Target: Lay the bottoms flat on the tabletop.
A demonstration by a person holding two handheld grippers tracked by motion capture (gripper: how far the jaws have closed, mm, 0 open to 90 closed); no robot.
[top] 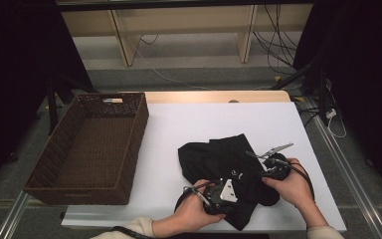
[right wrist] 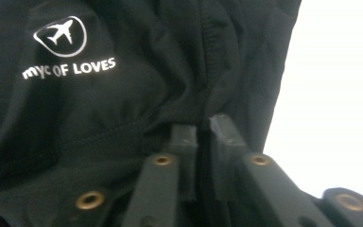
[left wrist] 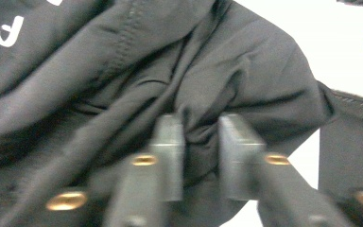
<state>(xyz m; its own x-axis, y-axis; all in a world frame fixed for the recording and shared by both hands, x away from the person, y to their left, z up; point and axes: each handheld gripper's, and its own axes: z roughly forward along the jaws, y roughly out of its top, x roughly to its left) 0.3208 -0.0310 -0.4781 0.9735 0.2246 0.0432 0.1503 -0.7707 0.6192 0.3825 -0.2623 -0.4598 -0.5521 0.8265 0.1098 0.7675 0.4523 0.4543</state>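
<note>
The black garment (top: 229, 169) lies crumpled on the white desk (top: 179, 129), right of centre and toward the near edge. A brown wicker basket (top: 129, 154) stands at the left of the desk, apart from the garment.

The left tool (top: 219, 191) sits at the near edge of the garment, gripped by the left hand (top: 194, 211). In the left gripper view its jaws are clamped on a bunched fold of the black garment (left wrist: 203, 94), with fabric pinched in the narrow gap between them.

The right tool (top: 273, 167) sits at the right edge of the garment, gripped by the right hand (top: 291, 186). In the right gripper view its jaws are almost together, clamped on a fold of the garment (right wrist: 123, 94) near a seam. A white aeroplane logo (right wrist: 60, 36) with lettering shows on the fabric above and to the left of the jaws.
</note>
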